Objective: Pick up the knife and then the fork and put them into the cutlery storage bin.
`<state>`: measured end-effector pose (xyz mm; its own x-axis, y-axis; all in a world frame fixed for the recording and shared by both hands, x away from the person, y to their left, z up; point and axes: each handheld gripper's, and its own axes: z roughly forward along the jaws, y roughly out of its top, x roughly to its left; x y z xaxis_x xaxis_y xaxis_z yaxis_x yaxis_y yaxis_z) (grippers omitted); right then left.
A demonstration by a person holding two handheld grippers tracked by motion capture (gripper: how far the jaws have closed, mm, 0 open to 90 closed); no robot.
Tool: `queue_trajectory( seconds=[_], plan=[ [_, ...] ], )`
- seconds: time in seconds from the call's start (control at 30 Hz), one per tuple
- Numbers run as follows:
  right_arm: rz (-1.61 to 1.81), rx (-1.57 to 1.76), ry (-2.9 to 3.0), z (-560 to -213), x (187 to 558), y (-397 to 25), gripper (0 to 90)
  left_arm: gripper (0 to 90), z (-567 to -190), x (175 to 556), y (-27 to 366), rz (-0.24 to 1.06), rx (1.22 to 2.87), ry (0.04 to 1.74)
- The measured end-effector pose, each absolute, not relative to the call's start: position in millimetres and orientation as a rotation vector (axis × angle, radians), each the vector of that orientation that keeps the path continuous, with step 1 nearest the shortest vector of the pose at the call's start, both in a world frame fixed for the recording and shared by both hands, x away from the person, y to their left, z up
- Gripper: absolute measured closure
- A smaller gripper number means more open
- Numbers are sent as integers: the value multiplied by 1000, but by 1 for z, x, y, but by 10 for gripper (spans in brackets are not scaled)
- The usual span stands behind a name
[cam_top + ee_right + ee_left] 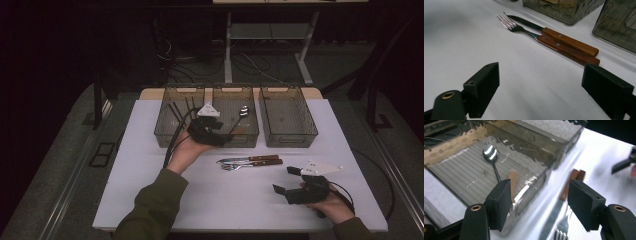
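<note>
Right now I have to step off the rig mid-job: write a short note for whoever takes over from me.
Left gripper: open, holding nothing, at the front wall of the middle bin.
Right gripper: open, holding nothing, low over the table near its front right, jaws pointing toward the cutlery.
Things: spoon lies inside the middle bin. Fork and knife, both wooden-handled, lie side by side on the table in front of the bins. Left bin holds dark sticks; right bin looks empty.
Done: spoon binned.
Left: likely fork and knife into bins; which bin I cannot tell.
</note>
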<state>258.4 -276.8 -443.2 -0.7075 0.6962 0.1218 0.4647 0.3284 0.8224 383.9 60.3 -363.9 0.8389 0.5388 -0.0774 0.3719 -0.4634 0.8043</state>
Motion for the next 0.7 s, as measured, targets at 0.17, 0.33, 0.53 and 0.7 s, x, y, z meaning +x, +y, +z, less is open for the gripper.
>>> queue_trajectory(
  seconds=[0.17, 0.33, 0.53, 0.7],
  plan=[
    [1348, 1058, 2339, -442, 260, -276, 143, 318, -372, 361, 79, 204, 2076, 677],
    [1343, 1041, 2363, -440, 261, -276, 143, 293, -382, 337, 97, 198, 2043, 692],
    [1326, 1071, 2388, -433, 267, -277, 142, 229, -395, 312, 116, 204, 2041, 693],
    [1288, 1083, 2451, -431, 280, -278, 204, 177, -408, 297, 137, 205, 2021, 685]
  ],
)
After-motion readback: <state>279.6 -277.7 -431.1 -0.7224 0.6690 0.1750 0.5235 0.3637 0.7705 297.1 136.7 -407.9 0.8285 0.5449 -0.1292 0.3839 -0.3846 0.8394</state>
